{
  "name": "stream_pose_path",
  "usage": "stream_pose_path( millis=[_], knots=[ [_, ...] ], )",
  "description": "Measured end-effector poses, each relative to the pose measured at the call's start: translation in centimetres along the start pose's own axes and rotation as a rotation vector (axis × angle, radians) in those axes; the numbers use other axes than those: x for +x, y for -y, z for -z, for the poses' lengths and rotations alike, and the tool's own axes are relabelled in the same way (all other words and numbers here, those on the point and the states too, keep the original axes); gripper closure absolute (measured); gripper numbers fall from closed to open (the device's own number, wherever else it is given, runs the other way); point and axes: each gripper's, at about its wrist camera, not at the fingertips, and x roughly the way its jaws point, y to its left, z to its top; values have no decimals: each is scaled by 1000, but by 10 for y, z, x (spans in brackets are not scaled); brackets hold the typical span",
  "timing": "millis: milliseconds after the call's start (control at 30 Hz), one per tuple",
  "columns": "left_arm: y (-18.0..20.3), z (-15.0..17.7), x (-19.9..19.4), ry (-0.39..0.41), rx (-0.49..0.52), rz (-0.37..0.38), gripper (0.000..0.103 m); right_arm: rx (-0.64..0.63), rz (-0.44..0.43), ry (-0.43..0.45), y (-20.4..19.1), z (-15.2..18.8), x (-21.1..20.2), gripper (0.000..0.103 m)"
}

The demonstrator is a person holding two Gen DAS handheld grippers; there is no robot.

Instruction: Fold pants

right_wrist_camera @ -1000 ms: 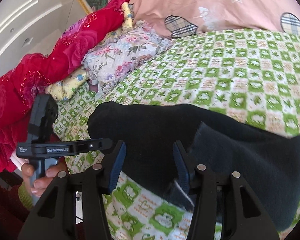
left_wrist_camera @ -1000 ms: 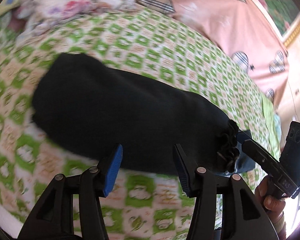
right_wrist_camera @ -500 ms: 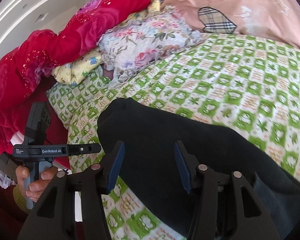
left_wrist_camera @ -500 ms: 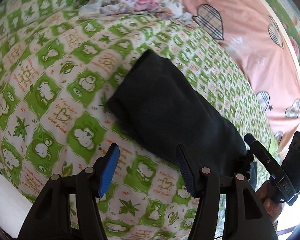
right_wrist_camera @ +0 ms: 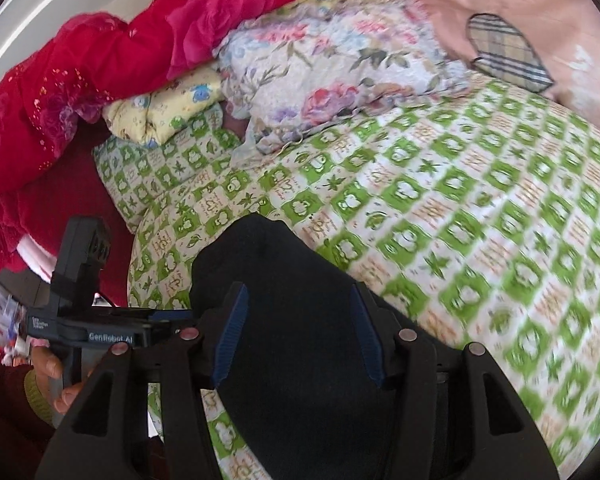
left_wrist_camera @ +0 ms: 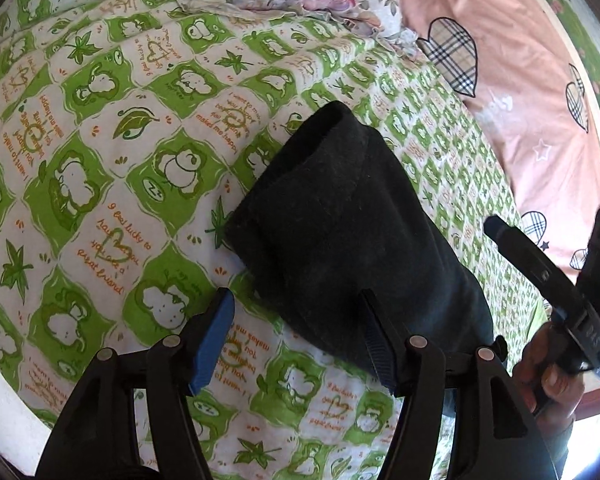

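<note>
The black pants (left_wrist_camera: 356, 236) lie folded into a long, thick bundle on a bed covered by a green-and-white checked sheet (left_wrist_camera: 112, 128) printed with leaves, little animals and orange writing. In the left wrist view the bundle runs from a rounded, layered end near the middle of the sheet down toward the lower right, where it passes behind the right-hand finger of the left gripper (left_wrist_camera: 296, 344). That gripper's jaws have just been opening and now stand wide apart; its blue pad (left_wrist_camera: 214, 344) hangs over bare sheet just beside the bundle's near edge, the other pad sits over the black cloth, and neither pad presses on anything. At the right edge of this view a hand (left_wrist_camera: 548, 376) holds the handle of the other tool. In the right wrist view the right gripper (right_wrist_camera: 296, 336) is over the pants (right_wrist_camera: 300, 304), its two blue pads parted with black fabric showing between and below them; the pads do not squeeze the cloth, though whether they touch it cannot be told. The bundle's rounded end (right_wrist_camera: 260, 236) points toward the far side of the bed. A floral pillow (right_wrist_camera: 332, 68) and a yellow printed cushion (right_wrist_camera: 160, 112) sit at the sheet's far edge, with a red blanket (right_wrist_camera: 80, 80) heaped behind them and a pink quilt (right_wrist_camera: 520, 12) with plaid heart patches along the far right. At the lower left a hand (right_wrist_camera: 56, 376) grips the left tool's handle.
</note>
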Motion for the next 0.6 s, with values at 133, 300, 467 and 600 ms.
stream_pose_path(
  millis=[133, 300, 467, 600],
  knots=[
    [-3, -3, 6, 8, -26, 6, 36, -38, -32, -102, 6, -18, 30, 49],
    [-4, -2, 8, 33, -53, 4, 36, -70, -75, -208, 12, -36, 68, 49],
    [-5, -2, 7, 55, -73, 2, 36, -105, -132, -286, 10, -48, 101, 49],
    [-8, -1, 7, 74, -111, 14, 36, -113, -179, -328, 10, -51, 121, 49]
  ],
)
